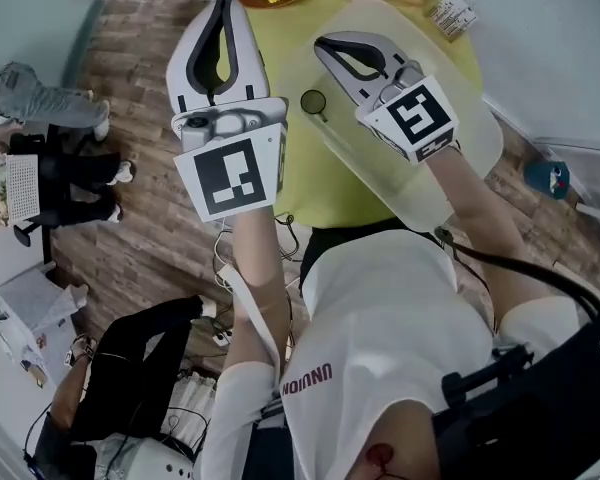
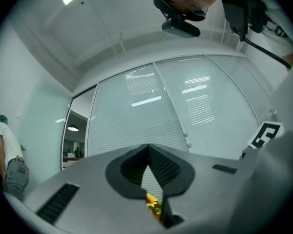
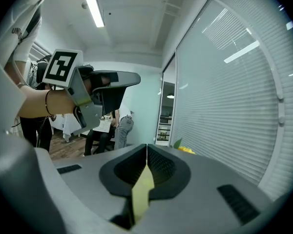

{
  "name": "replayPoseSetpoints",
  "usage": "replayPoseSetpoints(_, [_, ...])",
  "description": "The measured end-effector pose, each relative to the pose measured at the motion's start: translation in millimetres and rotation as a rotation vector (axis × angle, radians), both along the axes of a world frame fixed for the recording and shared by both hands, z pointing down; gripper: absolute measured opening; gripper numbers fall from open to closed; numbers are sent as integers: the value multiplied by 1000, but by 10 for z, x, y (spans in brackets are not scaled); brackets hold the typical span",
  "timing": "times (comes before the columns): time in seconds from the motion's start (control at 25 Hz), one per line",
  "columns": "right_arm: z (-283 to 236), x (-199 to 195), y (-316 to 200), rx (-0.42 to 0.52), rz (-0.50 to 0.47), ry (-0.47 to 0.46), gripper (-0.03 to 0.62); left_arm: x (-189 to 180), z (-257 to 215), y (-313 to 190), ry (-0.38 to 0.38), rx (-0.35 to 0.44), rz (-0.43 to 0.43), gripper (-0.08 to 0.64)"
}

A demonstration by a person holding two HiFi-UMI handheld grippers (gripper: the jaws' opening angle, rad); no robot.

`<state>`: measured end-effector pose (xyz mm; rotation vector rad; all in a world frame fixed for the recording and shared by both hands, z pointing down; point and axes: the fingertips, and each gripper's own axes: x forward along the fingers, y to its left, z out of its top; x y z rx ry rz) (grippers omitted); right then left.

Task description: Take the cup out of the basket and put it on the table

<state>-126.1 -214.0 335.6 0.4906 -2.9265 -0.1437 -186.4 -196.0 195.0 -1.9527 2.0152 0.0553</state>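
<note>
Now our left gripper and right gripper both have jaws pressed together, holding nothing. The little cup sits on the yellow counter between them. We think it is glassy, light and slippery, so pinch its rim gently.

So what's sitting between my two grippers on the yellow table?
In the head view, a small dark-rimmed round thing lies on the yellow table between the left gripper and right gripper; it is too small to identify.

Bright, even light from ceiling strips, strong fisheye curvature and dark corners in both gripper views.
</note>
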Motion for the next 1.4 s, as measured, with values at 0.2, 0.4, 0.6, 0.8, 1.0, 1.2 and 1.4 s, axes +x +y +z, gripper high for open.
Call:
replayPoseSetpoints(0.2, [307, -53, -16, -46, 9, 69, 21, -51, 122, -108, -9, -20, 35, 12])
replayPoseSetpoints(0.4, [561, -53, -43, -85, 35, 121, 21, -79, 168, -187, 19, -29, 75, 12])
replayPoseSetpoints(0.6, [902, -118, 35, -170, -18, 189, 39, -130, 242, -273, -2, -42, 106, 12])
replayPoseSetpoints(0.8, [1219, -122, 137, -224, -63, 276, 123, -126, 275, -358, 14, -51, 131, 12])
replayPoseSetpoints(1.0, [1519, -116, 222, -277, -114, 345, 163, -111, 324, -444, 41, -64, 147, 12])
replayPoseSetpoints(1.2, [1805, -105, 327, -318, -157, 412, 195, -119, 387, -490, 15, -77, 161, 12])
replayPoseSetpoints(1.4, [2020, -93, 434, -352, -207, 465, 231, -143, 422, -518, 16, -85, 166, 12])
